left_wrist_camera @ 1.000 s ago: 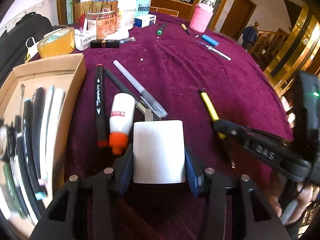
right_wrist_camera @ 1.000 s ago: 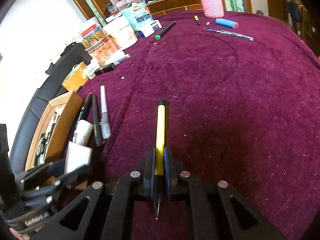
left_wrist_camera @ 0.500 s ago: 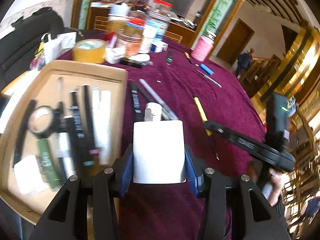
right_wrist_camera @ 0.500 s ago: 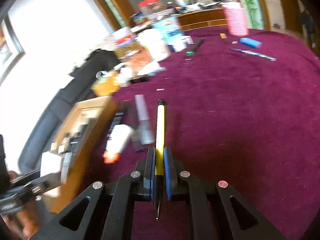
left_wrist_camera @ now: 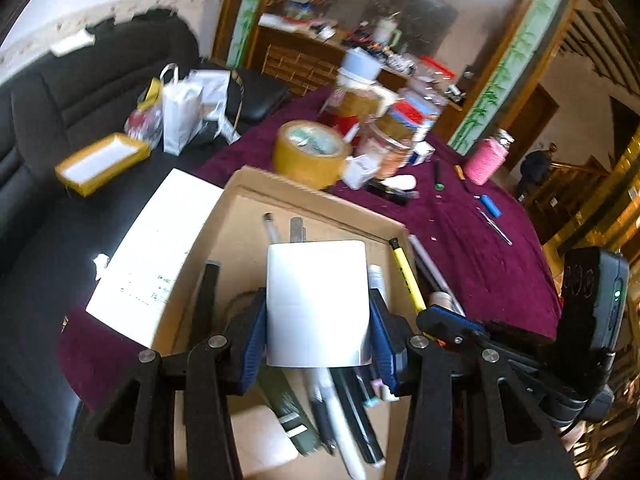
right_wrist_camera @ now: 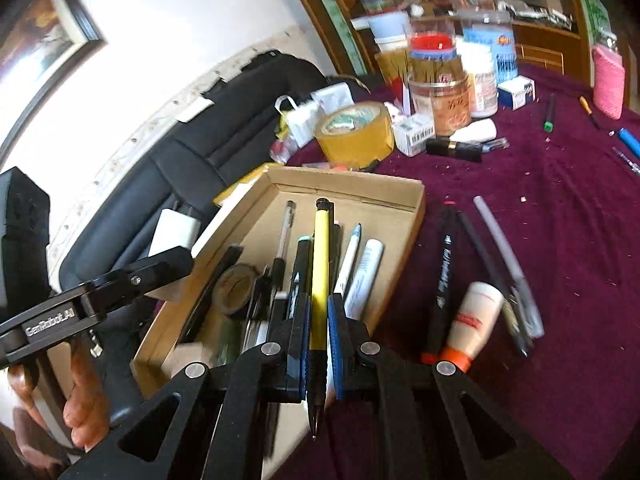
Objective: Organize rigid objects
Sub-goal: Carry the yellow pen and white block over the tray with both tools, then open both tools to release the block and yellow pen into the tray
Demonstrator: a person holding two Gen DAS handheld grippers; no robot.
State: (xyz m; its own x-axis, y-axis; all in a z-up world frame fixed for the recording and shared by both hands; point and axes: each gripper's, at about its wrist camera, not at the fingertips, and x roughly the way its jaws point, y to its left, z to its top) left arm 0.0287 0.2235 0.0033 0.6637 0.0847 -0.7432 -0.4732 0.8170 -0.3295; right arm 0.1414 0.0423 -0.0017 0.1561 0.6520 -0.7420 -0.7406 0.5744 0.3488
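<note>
Two items hang over our box (right_wrist_camera: 416, 200), ready for dropping: mid-frame, our left gripper (left_wrist_camera: 316, 344) clamps a white block (left_wrist_camera: 316, 300), our right gripper (right_wrist_camera: 318, 344) a yellow pen (right_wrist_camera: 320, 264). Pens (right_wrist_camera: 352, 256) crowd the box floor; markers (right_wrist_camera: 442, 276) and glue (right_wrist_camera: 474, 320) wait lower right on the cloth (right_wrist_camera: 560, 280).

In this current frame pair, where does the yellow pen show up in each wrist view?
Left wrist: the yellow pen sits right of centre, slanting over the cardboard tray's right edge, its lower end in the right gripper.
Right wrist: the pen runs up the centre, clamped in the right gripper, above the tray.
Shared landmark: the yellow tape roll beyond the tray's far edge.
</note>
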